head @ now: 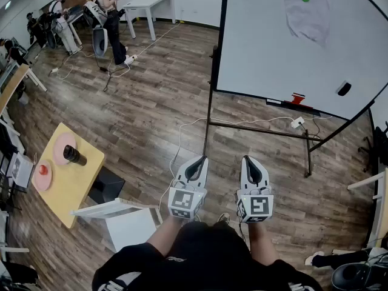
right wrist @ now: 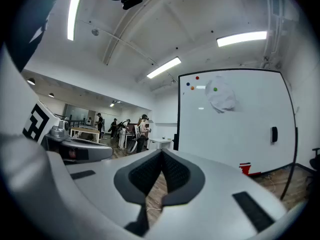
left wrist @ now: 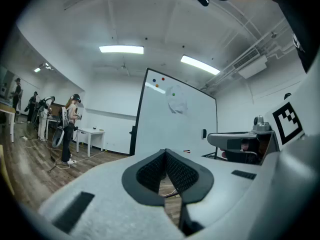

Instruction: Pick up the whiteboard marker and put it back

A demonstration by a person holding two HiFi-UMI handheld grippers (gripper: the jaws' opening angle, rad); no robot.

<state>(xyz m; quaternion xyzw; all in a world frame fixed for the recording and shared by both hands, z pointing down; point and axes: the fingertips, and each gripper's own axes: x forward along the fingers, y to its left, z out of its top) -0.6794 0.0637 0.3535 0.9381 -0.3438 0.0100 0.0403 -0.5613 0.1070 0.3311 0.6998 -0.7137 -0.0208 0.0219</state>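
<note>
A large whiteboard (head: pixel 273 47) on a black stand stands ahead and to the right; the right gripper view shows the whiteboard (right wrist: pixel 240 119) too. On the ledge at its foot sits a small red item (head: pixel 297 99), which is also the red item (right wrist: pixel 245 168) low in the right gripper view; I cannot make out a marker for certain. A black eraser (head: pixel 344 89) sticks to the board. My left gripper (head: pixel 197 161) and right gripper (head: pixel 250 160) are held level side by side, well short of the board. Both are shut with nothing between the pads.
The whiteboard stand's floor bar (head: pixel 260 129) and a white cable (head: pixel 182 144) lie between me and the board. A yellow side table (head: pixel 76 183) with a dark cup (head: pixel 74 155) and a white chair (head: pixel 130 223) stand at my left. People (head: pixel 106 11) work far back left.
</note>
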